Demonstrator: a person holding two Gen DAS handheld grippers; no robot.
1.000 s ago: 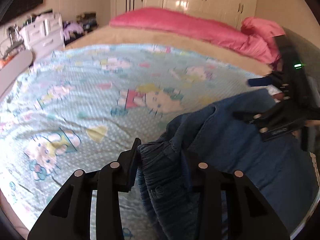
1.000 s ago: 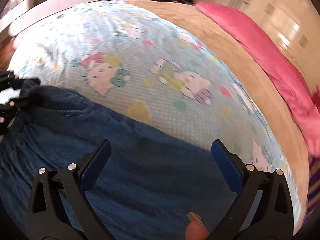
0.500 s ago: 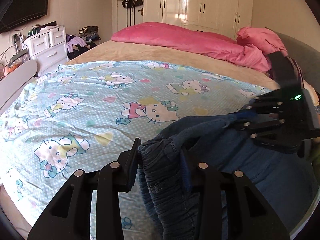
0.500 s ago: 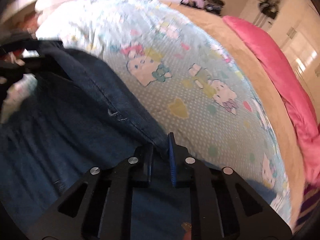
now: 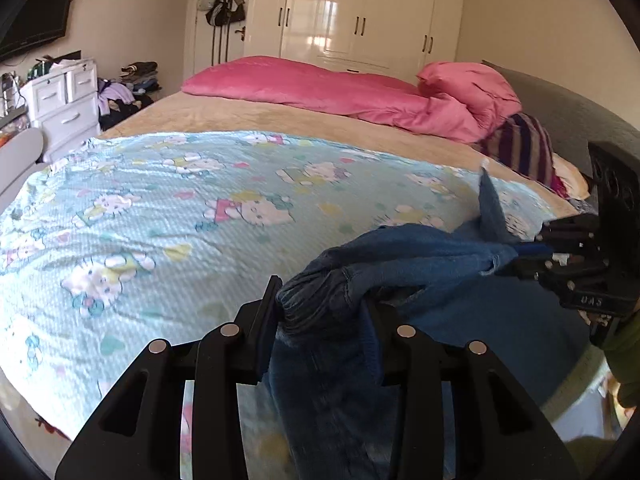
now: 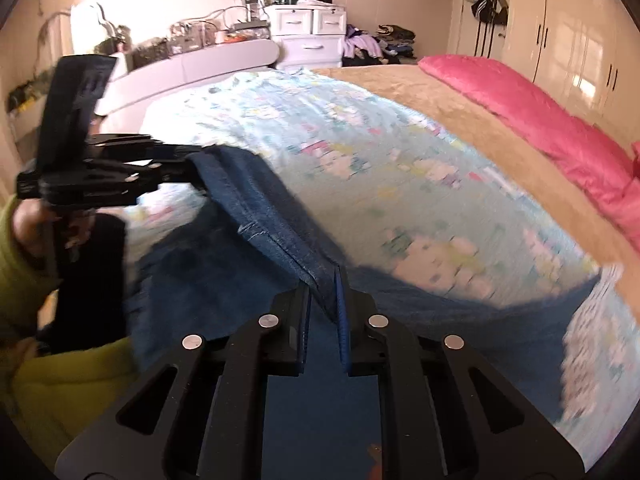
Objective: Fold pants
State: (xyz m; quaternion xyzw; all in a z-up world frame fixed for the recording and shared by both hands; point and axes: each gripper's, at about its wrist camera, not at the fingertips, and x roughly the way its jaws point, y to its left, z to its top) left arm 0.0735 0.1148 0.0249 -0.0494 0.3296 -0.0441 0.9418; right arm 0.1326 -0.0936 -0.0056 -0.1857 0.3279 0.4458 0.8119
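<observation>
Blue denim pants (image 5: pixel 416 256) hang stretched between my two grippers above the bed. My left gripper (image 5: pixel 320 312) is shut on a bunched end of the pants, which drape down between its fingers. My right gripper (image 6: pixel 322 292) is shut on the pants' hemmed edge (image 6: pixel 260 208). In the left wrist view the right gripper (image 5: pixel 532 254) is at the right, pinching the cloth. In the right wrist view the left gripper (image 6: pixel 188 164) is at the left, holding the other end. The rest of the pants (image 6: pixel 224 280) sags onto the bed.
The bed has a light blue cartoon-print sheet (image 5: pixel 168 208) over a tan blanket (image 5: pixel 256 114). A pink duvet (image 5: pixel 332 92) and striped cloth (image 5: pixel 520 148) lie at the far side. White drawers (image 5: pixel 64 104) and a wardrobe (image 5: pixel 360 16) stand beyond.
My right gripper closed on the pants' edge and lifted it. Both grippers rose, pulling the pants taut off the bed.
</observation>
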